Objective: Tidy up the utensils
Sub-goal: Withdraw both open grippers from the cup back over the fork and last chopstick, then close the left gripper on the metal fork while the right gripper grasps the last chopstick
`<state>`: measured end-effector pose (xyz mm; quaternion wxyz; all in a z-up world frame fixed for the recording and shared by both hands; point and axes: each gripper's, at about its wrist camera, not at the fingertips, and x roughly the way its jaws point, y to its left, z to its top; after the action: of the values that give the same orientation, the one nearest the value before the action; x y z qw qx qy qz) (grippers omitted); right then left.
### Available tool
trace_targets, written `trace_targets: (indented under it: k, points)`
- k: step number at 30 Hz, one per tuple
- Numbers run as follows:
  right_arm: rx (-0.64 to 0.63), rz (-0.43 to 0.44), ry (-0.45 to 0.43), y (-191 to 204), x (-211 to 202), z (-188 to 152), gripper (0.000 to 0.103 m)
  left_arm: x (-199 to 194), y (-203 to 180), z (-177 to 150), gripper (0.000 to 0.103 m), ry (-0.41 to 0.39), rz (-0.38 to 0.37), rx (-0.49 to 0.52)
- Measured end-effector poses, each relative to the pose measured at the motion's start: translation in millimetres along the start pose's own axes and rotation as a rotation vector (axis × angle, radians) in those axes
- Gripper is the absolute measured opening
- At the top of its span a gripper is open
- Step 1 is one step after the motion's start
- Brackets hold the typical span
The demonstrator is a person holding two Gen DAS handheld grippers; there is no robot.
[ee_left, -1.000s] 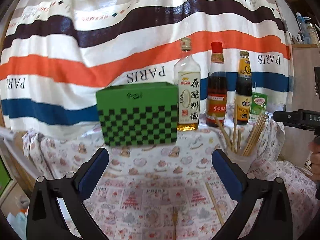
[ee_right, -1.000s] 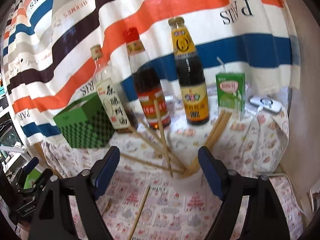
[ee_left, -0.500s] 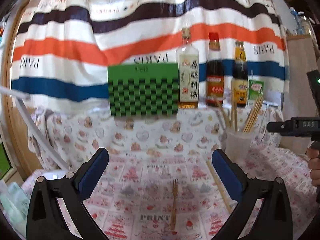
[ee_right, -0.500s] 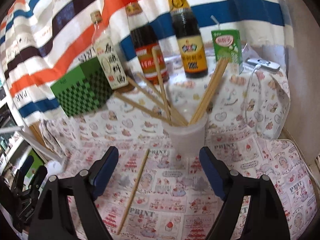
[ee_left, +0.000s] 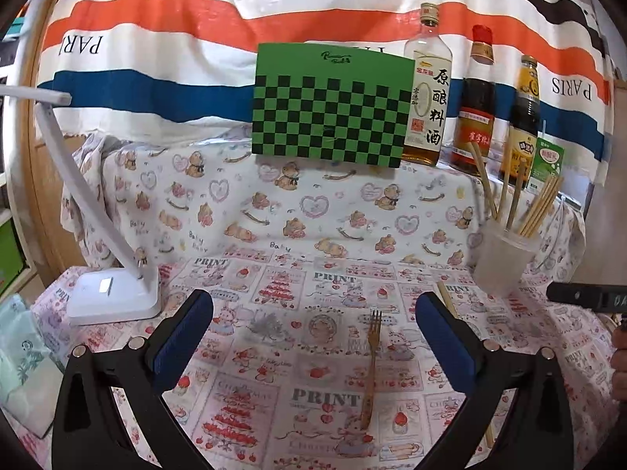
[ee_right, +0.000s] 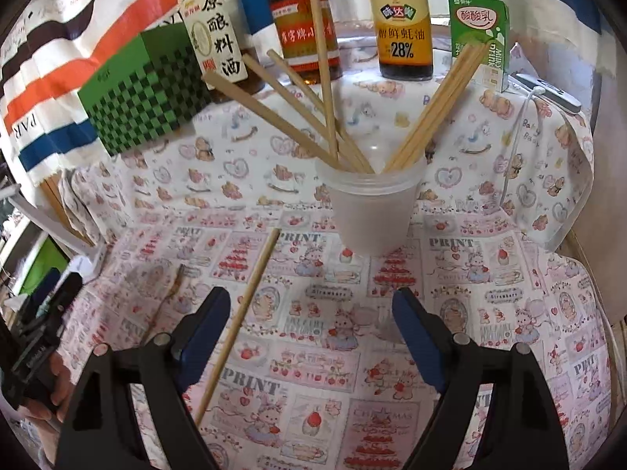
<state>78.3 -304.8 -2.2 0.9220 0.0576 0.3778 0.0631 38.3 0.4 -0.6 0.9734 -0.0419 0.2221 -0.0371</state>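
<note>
I have both grippers over the counter (ee_left: 298, 368), which is covered in a printed cloth. My left gripper (ee_left: 313, 333) has its jaws spread wide with nothing between them. From it, the fork (ee_left: 371, 364) lies flat on the cloth at about 2 o'clock, just inside the right-hand finger, tines pointing away. My right gripper (ee_right: 311, 333) is likewise wide apart and empty. A loose chopstick (ee_right: 239, 321) lies on the cloth at its 10 o'clock, running under the left-hand finger.

The translucent cup (ee_right: 372, 211) stands at 12 o'clock from the right gripper, holding a fan of chopsticks (ee_right: 431, 109) that lean out to both sides. Behind it, on a raised cloth-covered ledge, stand three bottles (ee_right: 403, 35), a green drink carton (ee_right: 480, 35) and a green checkered box (ee_right: 145, 90). A white desk lamp (ee_left: 113, 293) sits at 9 o'clock of the left gripper.

In the left wrist view the loose chopstick is mostly hidden behind the right-hand finger. In the right wrist view the fork is blurred at 9 o'clock, and the bottle tops are cut off. A hand (ee_right: 58, 387) holding the other gripper shows only partly at the edge.
</note>
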Motion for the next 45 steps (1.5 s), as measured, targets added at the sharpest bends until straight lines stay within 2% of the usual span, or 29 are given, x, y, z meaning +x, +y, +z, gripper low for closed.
trace_targets:
  k: [7,10,16,19,20,22,23,25,26,28,31,34,38,42,45]
  points:
    - [0.003,0.027,0.086,1,19,-5,0.084,9,-4,-2,0.102,0.046,0.040,0.034]
    - [-0.016,0.014,0.085,5,20,-6,0.084,14,-9,-5,0.102,0.072,0.130,0.077]
    - [-0.035,0.041,0.114,11,25,-9,0.085,26,-4,-8,0.102,0.155,0.118,0.061]
    - [-0.048,0.046,0.132,15,29,-11,0.085,39,2,-12,0.101,0.241,0.061,0.018]
    - [-0.055,0.041,0.136,16,30,-12,0.085,42,3,-14,0.097,0.267,0.035,0.002]
    - [-0.062,0.039,0.139,18,30,-14,0.085,44,3,-16,0.079,0.292,-0.002,-0.016]
    - [-0.066,0.041,0.140,19,30,-14,0.085,44,2,-17,0.076,0.300,-0.023,-0.019]
    - [-0.072,0.042,0.141,21,30,-15,0.085,44,-2,-18,0.060,0.313,-0.050,-0.016]
    - [-0.074,0.040,0.143,21,31,-15,0.085,45,-4,-19,0.056,0.325,-0.061,-0.011]
    - [-0.086,0.033,0.145,23,31,-16,0.085,48,-9,-21,0.042,0.350,-0.078,0.007]
    - [-0.104,0.020,0.145,27,33,-18,0.085,52,-19,-24,0.031,0.381,-0.112,0.040]
    - [-0.119,0.014,0.144,29,34,-18,0.085,64,-25,-22,0.027,0.413,-0.158,0.031]
    - [-0.111,0.014,0.142,26,36,-17,0.085,88,-25,-13,0.024,0.490,-0.166,-0.036]
    - [-0.090,0.031,0.143,24,36,-16,0.085,102,-40,-2,0.024,0.510,-0.141,0.039]
    - [-0.093,0.020,0.138,24,36,-16,0.085,116,-43,-2,0.019,0.560,-0.152,0.023]
